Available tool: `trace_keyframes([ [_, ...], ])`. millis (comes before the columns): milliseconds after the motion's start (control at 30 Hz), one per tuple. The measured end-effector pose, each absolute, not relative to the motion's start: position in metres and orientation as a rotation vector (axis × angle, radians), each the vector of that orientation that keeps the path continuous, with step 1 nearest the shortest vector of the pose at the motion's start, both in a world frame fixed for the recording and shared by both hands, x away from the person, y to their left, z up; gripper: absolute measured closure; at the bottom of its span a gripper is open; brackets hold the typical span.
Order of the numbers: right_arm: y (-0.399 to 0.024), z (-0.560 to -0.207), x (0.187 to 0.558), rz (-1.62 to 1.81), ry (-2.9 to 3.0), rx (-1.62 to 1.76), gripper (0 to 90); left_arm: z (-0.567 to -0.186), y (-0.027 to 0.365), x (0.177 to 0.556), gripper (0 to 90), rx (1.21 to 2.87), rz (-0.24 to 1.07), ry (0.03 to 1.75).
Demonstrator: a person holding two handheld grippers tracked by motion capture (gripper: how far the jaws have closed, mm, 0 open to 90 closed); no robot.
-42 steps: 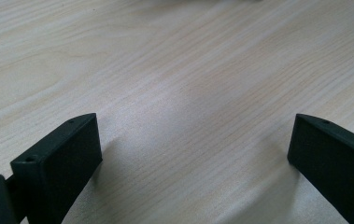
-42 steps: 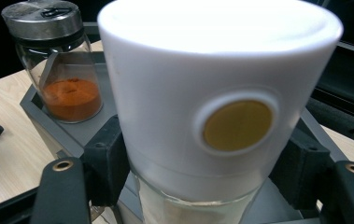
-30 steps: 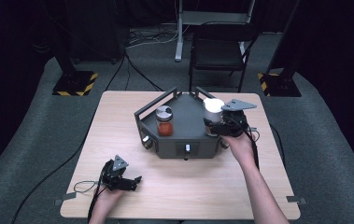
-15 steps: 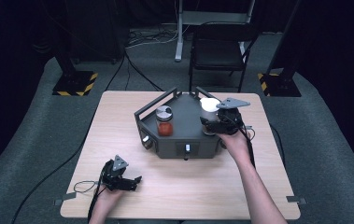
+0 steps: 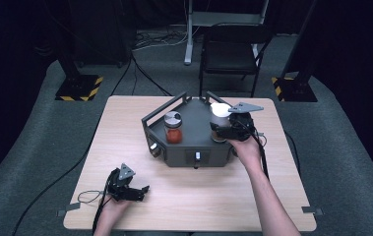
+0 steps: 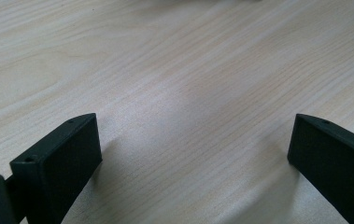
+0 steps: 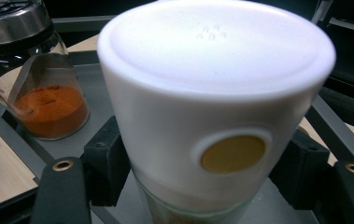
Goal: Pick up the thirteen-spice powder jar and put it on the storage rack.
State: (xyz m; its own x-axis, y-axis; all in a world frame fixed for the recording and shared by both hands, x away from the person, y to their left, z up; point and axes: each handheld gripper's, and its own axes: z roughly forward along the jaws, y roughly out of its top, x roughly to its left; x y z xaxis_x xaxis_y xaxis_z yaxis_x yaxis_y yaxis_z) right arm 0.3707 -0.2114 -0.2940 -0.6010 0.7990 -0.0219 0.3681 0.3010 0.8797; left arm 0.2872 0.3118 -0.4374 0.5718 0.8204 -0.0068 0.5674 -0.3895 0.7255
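White-capped jar (image 7: 212,107) clamped by right gripper (image 7: 202,186), standing in grey tray (image 5: 194,147) beside red spice jar (image 5: 173,127). Lift or release pending. Left gripper (image 6: 191,154) spread wide, idle on table (image 6: 174,70).

A lab or recording studio: black curtains close off the background, grey carpet (image 5: 31,128) covers the floor, cables (image 5: 144,73) trail across it, and stand bases with yellow-black hazard tape (image 5: 78,88) flank a lone wooden table (image 5: 125,128) and a black chair (image 5: 233,54).

Right claw (image 5: 222,129) with white-capped jar (image 5: 219,120), now slightly leftward over the tray (image 5: 192,120).
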Motion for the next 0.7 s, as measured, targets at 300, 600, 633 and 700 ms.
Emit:
trace_keyframes([
  [300, -0.222, -0.298, 0.366, 1.266, 2.106, 1.045, 22.1, -0.437, 0.312, 0.287, 2.5, 2.107, 0.467, 1.103],
  [600, -0.235, -0.301, 0.353, 1.263, 2.088, 1.063, 12.8, -0.437, 0.312, 0.287, 2.5, 2.107, 0.467, 1.103],
  [633, -0.237, -0.302, 0.351, 1.267, 2.085, 1.06, 12.2, -0.437, 0.312, 0.287, 2.5, 2.107, 0.467, 1.103],
  [700, -0.241, -0.303, 0.347, 1.265, 2.087, 1.061, 10.1, -0.437, 0.312, 0.287, 2.5, 2.107, 0.467, 1.103],
])
